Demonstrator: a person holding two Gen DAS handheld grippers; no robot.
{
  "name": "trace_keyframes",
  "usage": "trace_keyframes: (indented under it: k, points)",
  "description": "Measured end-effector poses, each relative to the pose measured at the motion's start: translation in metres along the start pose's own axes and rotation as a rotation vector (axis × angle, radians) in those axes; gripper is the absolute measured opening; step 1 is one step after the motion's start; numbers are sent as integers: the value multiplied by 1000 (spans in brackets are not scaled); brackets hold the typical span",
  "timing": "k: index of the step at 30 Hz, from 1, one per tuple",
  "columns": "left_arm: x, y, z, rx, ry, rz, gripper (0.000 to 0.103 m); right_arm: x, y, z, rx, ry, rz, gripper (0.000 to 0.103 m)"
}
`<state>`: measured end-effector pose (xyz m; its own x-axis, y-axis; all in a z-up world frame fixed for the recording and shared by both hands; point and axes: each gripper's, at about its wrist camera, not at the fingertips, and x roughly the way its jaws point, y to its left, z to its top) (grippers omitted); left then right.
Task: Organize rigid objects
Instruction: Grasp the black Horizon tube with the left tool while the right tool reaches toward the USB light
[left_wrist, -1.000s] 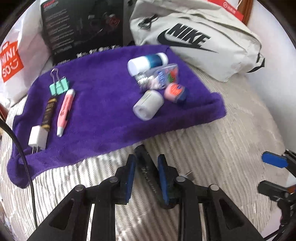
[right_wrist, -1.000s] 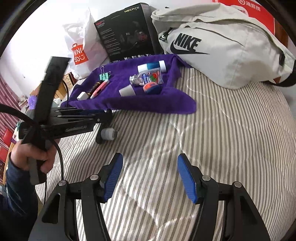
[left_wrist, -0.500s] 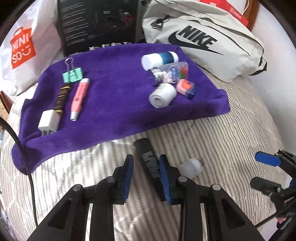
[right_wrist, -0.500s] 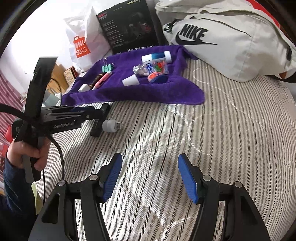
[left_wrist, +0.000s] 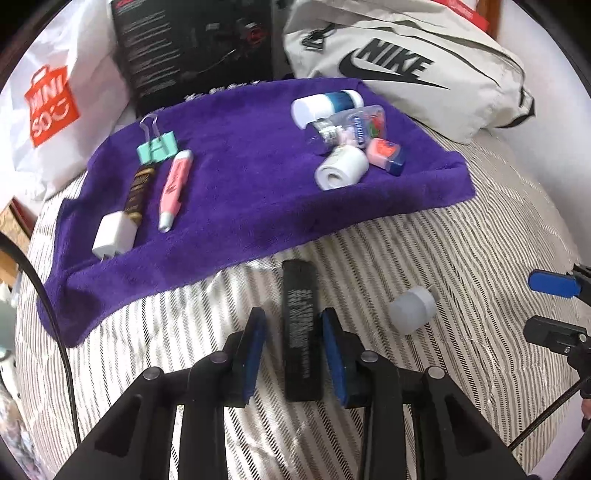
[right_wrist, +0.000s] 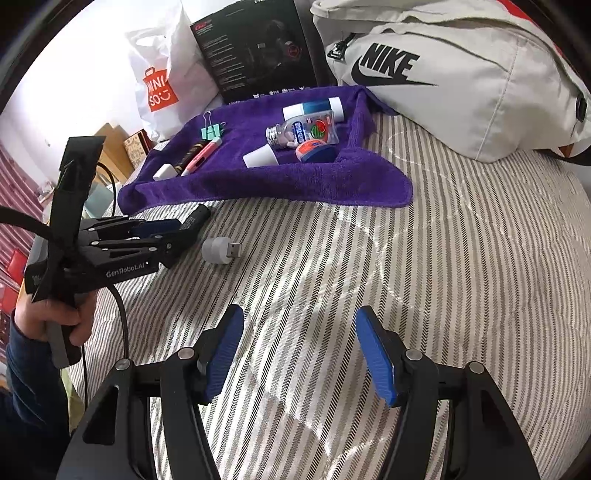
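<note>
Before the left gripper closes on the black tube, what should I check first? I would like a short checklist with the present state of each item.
1. Black tube lies between the left gripper fingers: ok.
2. Jaws wide enough, a gap showing on the left: ok.
3. Tube in line with the fingers: ok.
4. White USB plug outside the jaws, to the right: ok.
5. Free space on the purple towel for the tube: ok.
6. Right gripper open, holding nothing: ok.
</note>
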<state>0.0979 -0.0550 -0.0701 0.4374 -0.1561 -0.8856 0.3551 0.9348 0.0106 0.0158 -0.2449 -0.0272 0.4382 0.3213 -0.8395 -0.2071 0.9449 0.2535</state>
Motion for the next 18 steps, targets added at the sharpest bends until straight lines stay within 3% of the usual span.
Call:
trace_keyframes:
  k: [9, 18]
  points:
    - [-3, 2, -2, -2, -13, -32, 21, 5, 15, 7, 19, -25, 30, 63]
    - [-18, 51, -29, -85, -13, 15, 21, 32, 57, 25, -42, -49, -24, 63]
